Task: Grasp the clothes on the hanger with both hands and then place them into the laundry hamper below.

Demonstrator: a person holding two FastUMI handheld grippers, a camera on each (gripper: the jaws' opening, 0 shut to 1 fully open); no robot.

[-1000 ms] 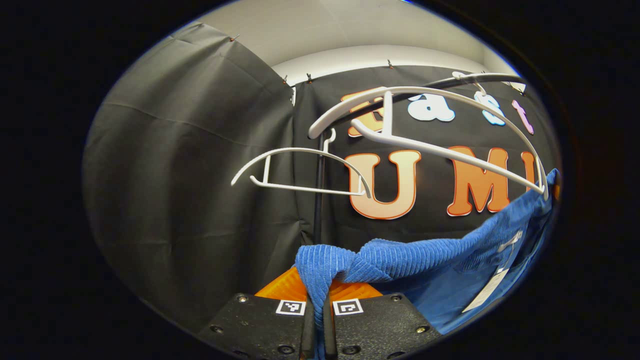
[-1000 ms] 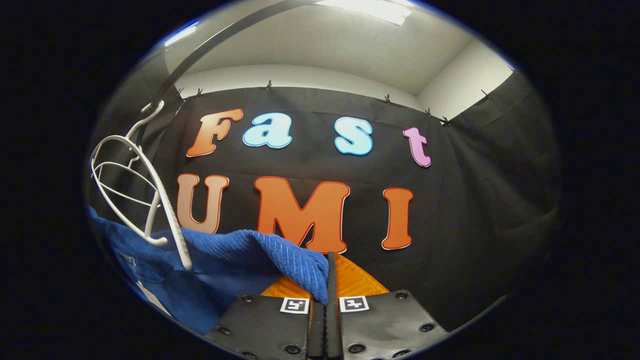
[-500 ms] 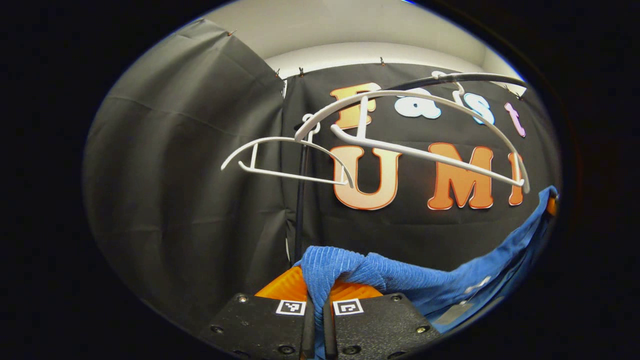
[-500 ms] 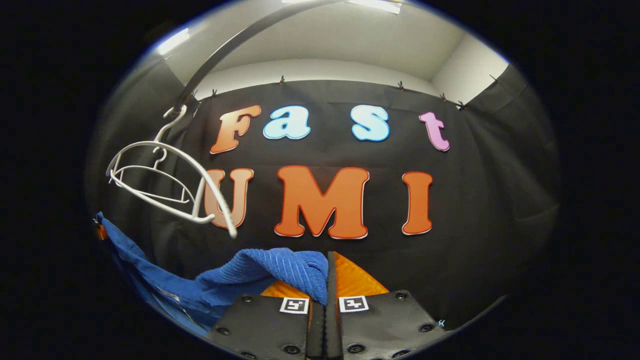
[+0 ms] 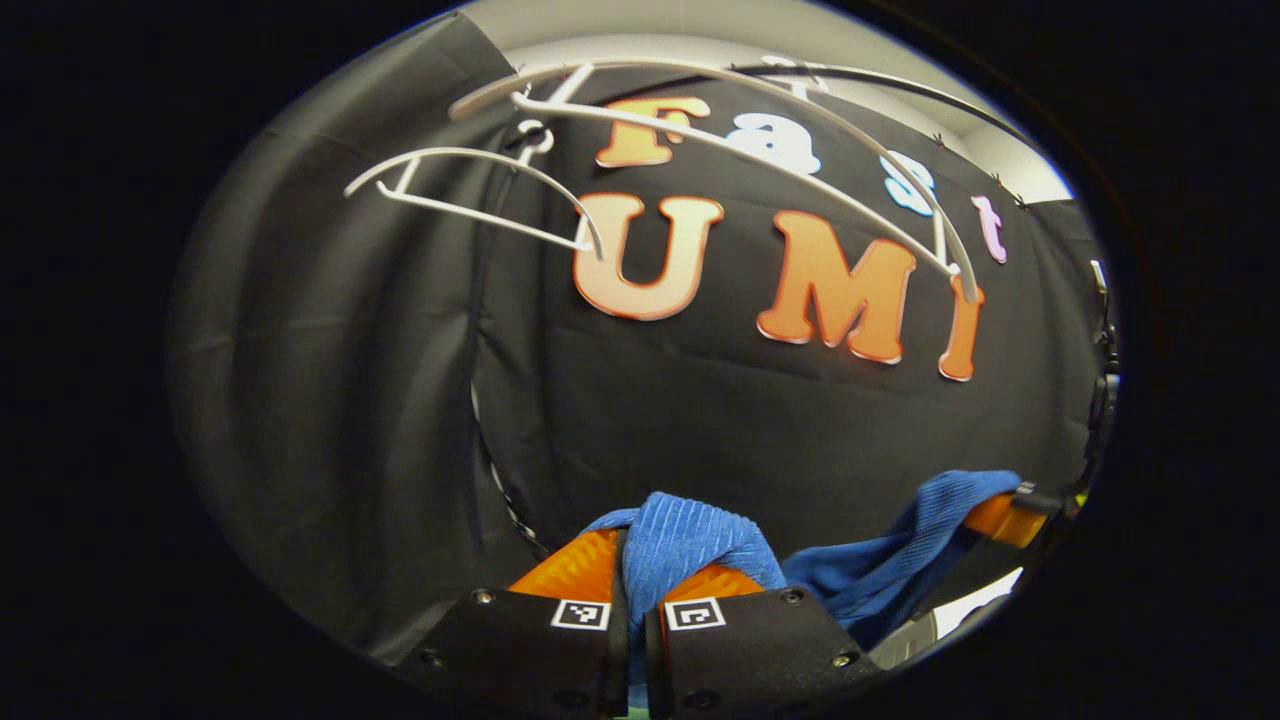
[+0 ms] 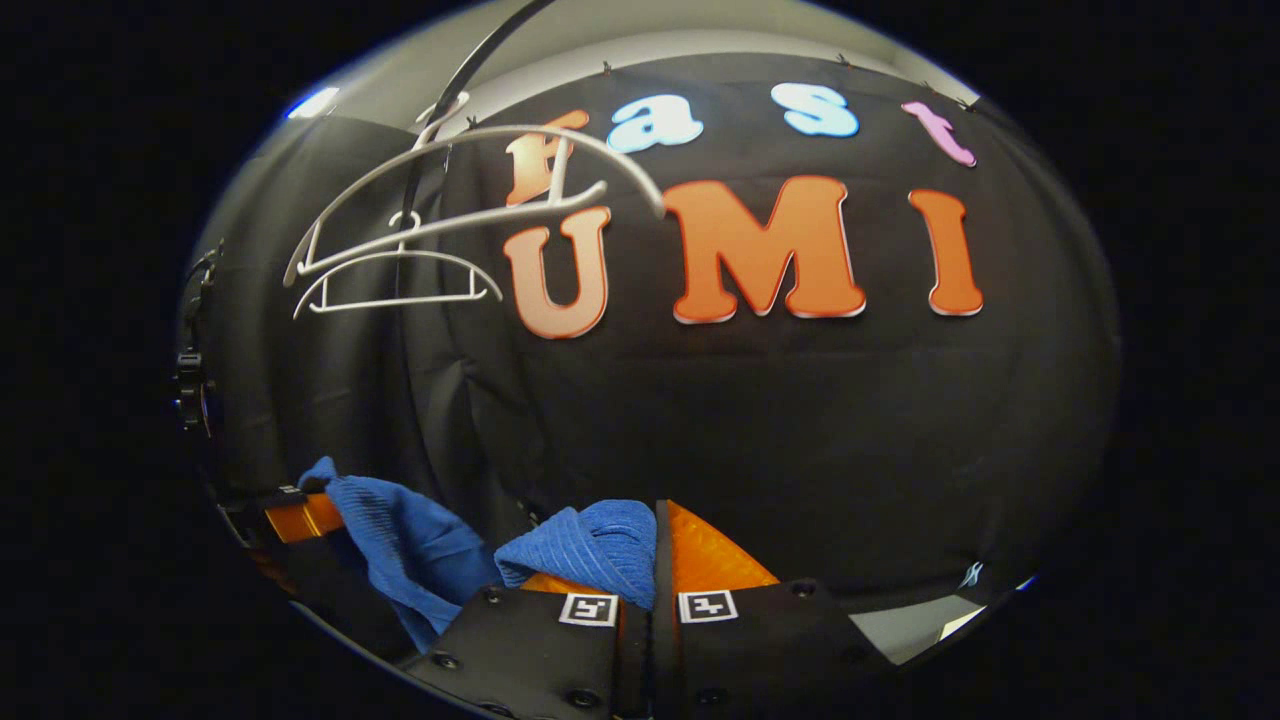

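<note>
Both tongs clamped on the blue garment (image 5: 690,535): left tongs (image 5: 632,590) pinch a bunched ribbed fold between their fingers, right tongs (image 6: 652,570) pinch another fold of the same cloth (image 6: 600,540). The garment is off the hanger and hangs slack between the two tongs, low in both views; in the left gripper view the far end runs to the right tongs (image 5: 1010,505), in the right gripper view it runs to the left tongs (image 6: 300,515). Step in hand, as I judge it: lowering into the hamper. The hamper isn't visible from here, so aim can't be confirmed. To do it well: keep both grips closed until the cloth is inside the rim, bring the tongs closer together so the slack middle goes in first, descend level, release both at once. Surroundings: two bare white hangers (image 5: 470,190) hang from a dark curved rail (image 6: 470,60) above, well apart from the cloth; the nearer hanger (image 5: 740,130) is tilted. They show up and left in the right gripper view (image 6: 400,270). Black booth curtain (image 5: 330,350) behind. Nothing visibly snags the cloth; main risk is a trailing edge draping over the hamper rim.
</note>
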